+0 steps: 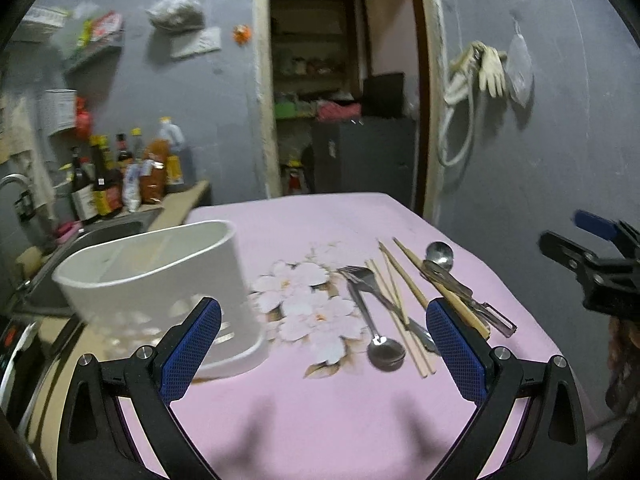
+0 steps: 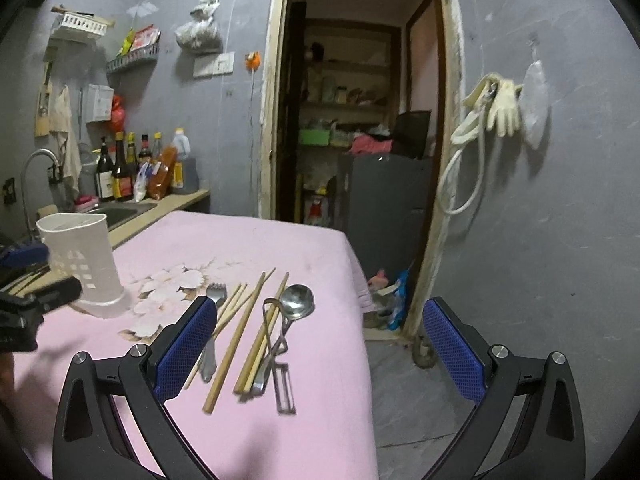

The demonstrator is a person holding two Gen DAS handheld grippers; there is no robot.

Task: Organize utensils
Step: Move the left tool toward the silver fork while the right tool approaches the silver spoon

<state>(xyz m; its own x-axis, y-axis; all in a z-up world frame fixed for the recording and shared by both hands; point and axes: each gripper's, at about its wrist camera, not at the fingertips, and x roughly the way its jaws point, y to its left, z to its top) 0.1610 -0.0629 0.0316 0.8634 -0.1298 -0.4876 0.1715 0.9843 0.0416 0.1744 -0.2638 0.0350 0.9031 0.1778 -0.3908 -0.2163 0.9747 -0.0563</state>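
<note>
A white slotted utensil holder (image 1: 160, 288) (image 2: 84, 260) stands upright at the left of the pink floral tablecloth (image 1: 320, 408). To its right lie a fork (image 1: 360, 276) (image 2: 216, 292), a spoon (image 1: 384, 350), several wooden chopsticks (image 1: 396, 292) (image 2: 236, 332), a second spoon (image 1: 439, 256) (image 2: 296, 300) and a peeler (image 1: 496, 316) (image 2: 284, 392). My left gripper (image 1: 322, 308) hovers open and empty between holder and utensils. My right gripper (image 2: 320, 304) is open and empty above the chopsticks and the table's right edge. Each gripper shows at the other view's border.
A sink (image 2: 116, 212) with a tap and sauce bottles (image 2: 120, 172) sits behind the holder on the counter. The table's right edge (image 2: 360, 320) drops to the floor beside an open doorway (image 2: 352, 120). Gloves and a hose (image 2: 480, 120) hang on the right wall.
</note>
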